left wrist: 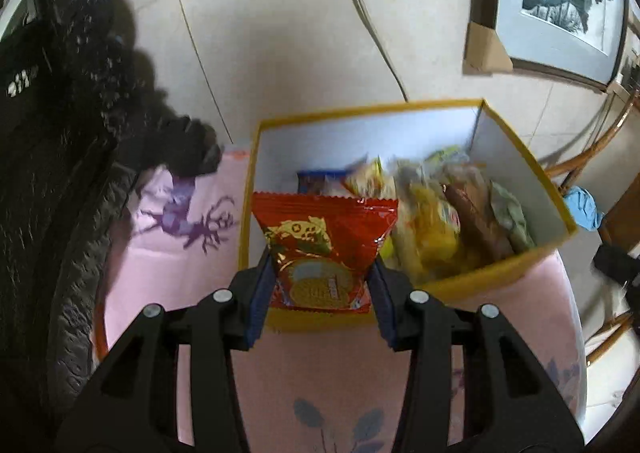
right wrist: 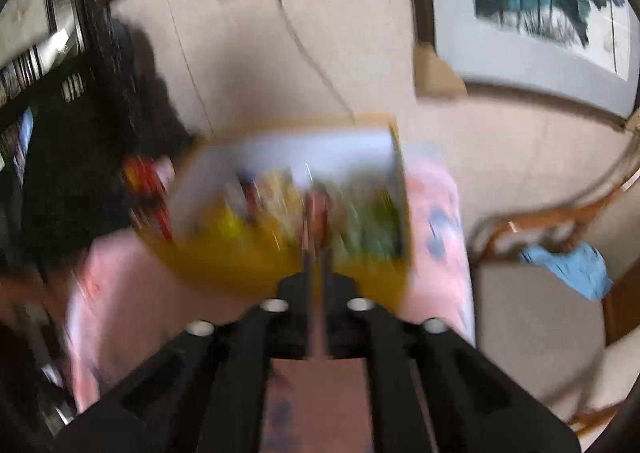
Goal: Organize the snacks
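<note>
A red biscuit packet (left wrist: 320, 237) stands upright between the blue pads of my left gripper (left wrist: 322, 257), which is shut on it just over the near wall of the yellow box (left wrist: 480, 273). Several snack packets (left wrist: 432, 221) lie inside the box, mostly on its right side. In the right wrist view everything is blurred: my right gripper (right wrist: 316, 249) hangs over the near wall of the same box (right wrist: 224, 269) with its fingers close together and a narrow gap between them. Whether anything sits in that gap is unclear. A red packet (right wrist: 146, 189) shows left of the box.
The box rests on a table under a pink patterned cloth (left wrist: 172, 265). A dark garment (left wrist: 60, 133) fills the left side. A framed picture (left wrist: 560, 1) leans at the back right, near a wooden chair (left wrist: 592, 141) with a blue cloth (left wrist: 584, 205). A cable (left wrist: 360, 1) crosses the floor.
</note>
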Demonstrator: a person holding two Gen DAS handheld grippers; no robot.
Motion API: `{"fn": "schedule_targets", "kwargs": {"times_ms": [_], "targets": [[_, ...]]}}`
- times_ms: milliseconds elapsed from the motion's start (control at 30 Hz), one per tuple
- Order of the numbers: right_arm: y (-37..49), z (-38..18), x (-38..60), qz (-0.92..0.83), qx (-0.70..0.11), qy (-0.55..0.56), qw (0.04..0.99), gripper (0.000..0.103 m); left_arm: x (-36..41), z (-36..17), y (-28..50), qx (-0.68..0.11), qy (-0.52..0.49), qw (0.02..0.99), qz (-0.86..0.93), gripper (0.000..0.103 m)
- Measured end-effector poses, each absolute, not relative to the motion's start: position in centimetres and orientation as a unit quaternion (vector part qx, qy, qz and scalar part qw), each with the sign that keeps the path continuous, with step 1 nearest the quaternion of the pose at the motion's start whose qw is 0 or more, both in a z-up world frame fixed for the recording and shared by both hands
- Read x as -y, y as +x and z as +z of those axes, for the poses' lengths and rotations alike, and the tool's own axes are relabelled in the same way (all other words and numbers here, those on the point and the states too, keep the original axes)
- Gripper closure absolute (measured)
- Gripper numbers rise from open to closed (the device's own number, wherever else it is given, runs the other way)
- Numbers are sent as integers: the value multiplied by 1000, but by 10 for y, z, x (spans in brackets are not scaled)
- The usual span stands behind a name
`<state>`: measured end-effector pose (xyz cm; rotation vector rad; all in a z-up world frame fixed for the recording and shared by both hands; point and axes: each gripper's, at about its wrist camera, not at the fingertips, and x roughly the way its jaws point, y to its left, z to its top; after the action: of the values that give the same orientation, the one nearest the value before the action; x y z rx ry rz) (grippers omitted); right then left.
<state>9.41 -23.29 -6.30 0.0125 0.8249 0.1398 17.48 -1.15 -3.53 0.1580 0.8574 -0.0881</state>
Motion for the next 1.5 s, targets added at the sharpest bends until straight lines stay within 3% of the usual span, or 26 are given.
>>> {"fn": "schedule_targets", "kwargs": {"times_ms": [67,133,167,500,533,567,600,1000,1267,1500], "targets": [[89,-66,241,53,-411,-13,910,66,5,-43,168,-432,70,899,-38,58],[89,-60,244,42,-407,-17,912,53,0,-48,165,-440,62,895,-35,58],[89,-56,243,39,-401,-20,915,51,-1,-50,165,-443,59,894,-33,58],[97,-23,237,67,-347,22,935,51,37,-29,224,-392,80,914,-74,59],[98,-20,239,66,-345,19,936,51,43,-26,228,-383,90,916,-76,53],[98,-19,241,66,-344,17,936,50,49,-22,231,-369,97,921,-82,36],[98,-17,245,61,-343,16,937,44,54,-19,233,-361,101,924,-79,2],[76,-12,255,54,-352,38,934,42,56,2,203,-354,89,929,-70,2],[42,11,237,91,-328,38,940,35,41,40,141,-327,68,941,-48,2],[-1,22,229,112,-317,47,941,33,36,36,73,-354,80,932,-10,2]]}}
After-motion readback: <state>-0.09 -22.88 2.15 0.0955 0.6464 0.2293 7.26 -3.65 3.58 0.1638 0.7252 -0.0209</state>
